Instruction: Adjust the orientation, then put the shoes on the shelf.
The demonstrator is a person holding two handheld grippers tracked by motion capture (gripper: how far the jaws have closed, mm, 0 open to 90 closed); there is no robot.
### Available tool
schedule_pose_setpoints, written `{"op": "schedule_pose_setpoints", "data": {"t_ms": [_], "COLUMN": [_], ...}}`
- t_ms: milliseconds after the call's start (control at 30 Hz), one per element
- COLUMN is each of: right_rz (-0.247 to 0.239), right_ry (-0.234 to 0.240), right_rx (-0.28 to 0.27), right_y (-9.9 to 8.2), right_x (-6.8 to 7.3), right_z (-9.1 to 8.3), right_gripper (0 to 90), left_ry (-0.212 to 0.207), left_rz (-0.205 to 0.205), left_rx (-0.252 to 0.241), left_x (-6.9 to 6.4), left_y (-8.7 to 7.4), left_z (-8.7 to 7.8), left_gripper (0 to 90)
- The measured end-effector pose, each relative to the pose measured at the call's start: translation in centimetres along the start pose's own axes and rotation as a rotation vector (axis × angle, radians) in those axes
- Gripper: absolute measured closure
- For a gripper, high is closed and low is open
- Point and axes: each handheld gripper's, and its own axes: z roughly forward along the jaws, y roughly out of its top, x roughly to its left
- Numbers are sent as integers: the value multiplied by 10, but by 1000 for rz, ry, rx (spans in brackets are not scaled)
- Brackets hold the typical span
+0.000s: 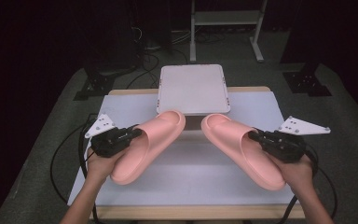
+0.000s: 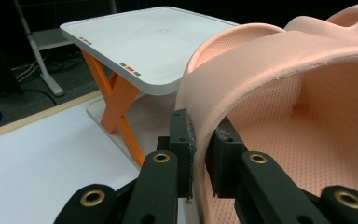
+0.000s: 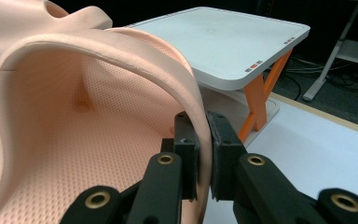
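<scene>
Two pink slide sandals are held over the white table [image 1: 182, 177]. The left sandal [image 1: 145, 144] points its toe up and to the right; my left gripper [image 1: 137, 133] is shut on the edge of its strap [image 2: 203, 107]. The right sandal [image 1: 240, 149] points its toe up and to the left; my right gripper [image 1: 254, 136] is shut on the edge of its strap [image 3: 186, 88]. In each gripper view the strap edge is pinched between the two black jaws, left gripper [image 2: 200, 151], right gripper [image 3: 204, 149]. The toes of the two sandals come close together near the table's middle.
A small white stand [image 1: 192, 88] with orange crossed legs [image 2: 116, 100] sits at the table's far edge, just beyond the sandal toes. A metal frame [image 1: 226, 28] and cables lie on the dark floor behind. The person's hands [image 1: 100, 165] enter from below.
</scene>
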Motion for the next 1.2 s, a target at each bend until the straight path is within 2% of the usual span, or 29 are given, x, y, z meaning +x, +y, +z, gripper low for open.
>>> {"op": "schedule_pose_setpoints", "data": {"t_ms": [200, 400, 667, 900, 1200], "right_rz": [8, -5, -6, -2, -10], "right_ry": [-6, -9, -13, -20, -31], "right_rx": [4, 1, -5, 2, 2], "right_y": [7, 15, 32, 45, 63], "right_x": [-3, -3, -9, -16, -24], "right_z": [1, 0, 3, 13, 26], "right_gripper": [831, 831, 831, 831, 831], "left_ry": [-5, 2, 5, 16, 28], "left_rz": [7, 21, 21, 13, 28], "left_rx": [-8, -12, -16, -15, -2], "left_x": [-2, -1, 6, 16, 25], "left_y": [6, 15, 26, 41, 54], "left_z": [-1, -2, 1, 10, 21], "left_gripper": [813, 814, 814, 814, 814]}}
